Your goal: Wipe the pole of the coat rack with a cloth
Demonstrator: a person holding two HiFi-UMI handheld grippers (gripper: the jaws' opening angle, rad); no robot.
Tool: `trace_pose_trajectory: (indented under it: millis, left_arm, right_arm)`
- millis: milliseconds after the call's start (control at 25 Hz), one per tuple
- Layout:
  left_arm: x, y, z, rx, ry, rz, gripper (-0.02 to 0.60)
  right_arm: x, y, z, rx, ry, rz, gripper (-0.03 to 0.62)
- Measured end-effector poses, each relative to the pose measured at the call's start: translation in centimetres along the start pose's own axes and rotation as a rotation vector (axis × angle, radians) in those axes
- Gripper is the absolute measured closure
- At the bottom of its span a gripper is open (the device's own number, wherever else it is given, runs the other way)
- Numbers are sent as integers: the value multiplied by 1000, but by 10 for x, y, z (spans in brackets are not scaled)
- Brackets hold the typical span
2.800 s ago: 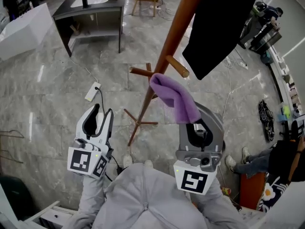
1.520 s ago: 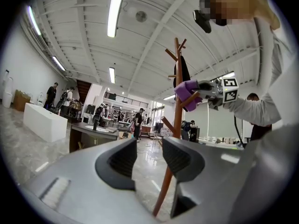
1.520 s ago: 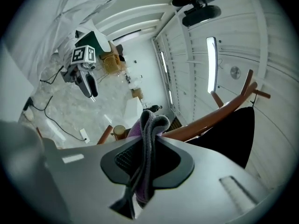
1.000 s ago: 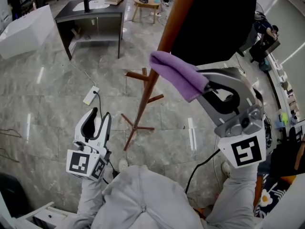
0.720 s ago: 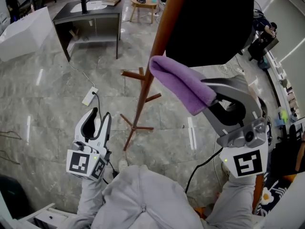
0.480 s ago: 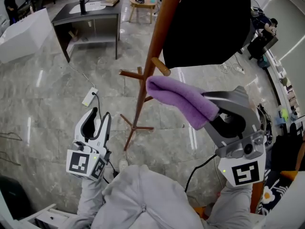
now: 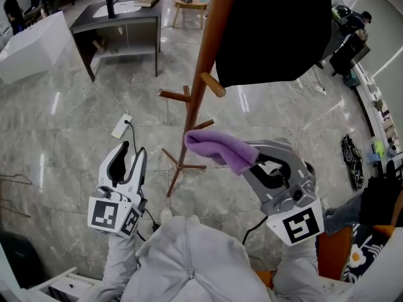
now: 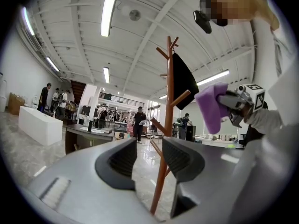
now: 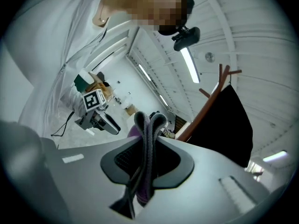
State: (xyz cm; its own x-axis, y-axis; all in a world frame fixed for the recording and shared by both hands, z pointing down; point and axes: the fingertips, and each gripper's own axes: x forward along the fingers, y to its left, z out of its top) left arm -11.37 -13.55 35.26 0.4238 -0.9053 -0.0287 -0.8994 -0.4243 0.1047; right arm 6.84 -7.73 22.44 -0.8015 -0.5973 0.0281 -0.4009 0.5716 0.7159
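A folded purple cloth point(image 7: 217, 148) is being clamped by the right gripper point(image 7: 249, 158). Its free end is being held at the reddish-brown wooden pole of the coat rack point(image 7: 203, 68) at frame centre, touching or just beside. Wiping is judged to be under way, with the lower stretch left. The pole is looking smooth and glossy, with a black garment point(image 7: 271, 30) hanging at upper right. The left gripper point(image 7: 135, 151) is being held spread and empty at lower left.
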Motion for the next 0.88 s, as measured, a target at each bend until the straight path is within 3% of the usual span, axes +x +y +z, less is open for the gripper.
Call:
trace_pose_trajectory:
  millis: [320,480,640,880]
  left_arm:
    - [-4,6,-4,4,15,7,403]
    - [-5,13,-5,3,23,13,403]
    - [-8,22,-6,3,30,24,403]
    - [-11,38,-6,0,33,32,403]
  right_arm:
    - [39,-3,-61,361,83,-263,540]
    - [56,-12,-73,509,63,-396,540]
    - [68,-23,-75,554,50,-477,540]
    - [86,-28,-76,508,91,-546,540]
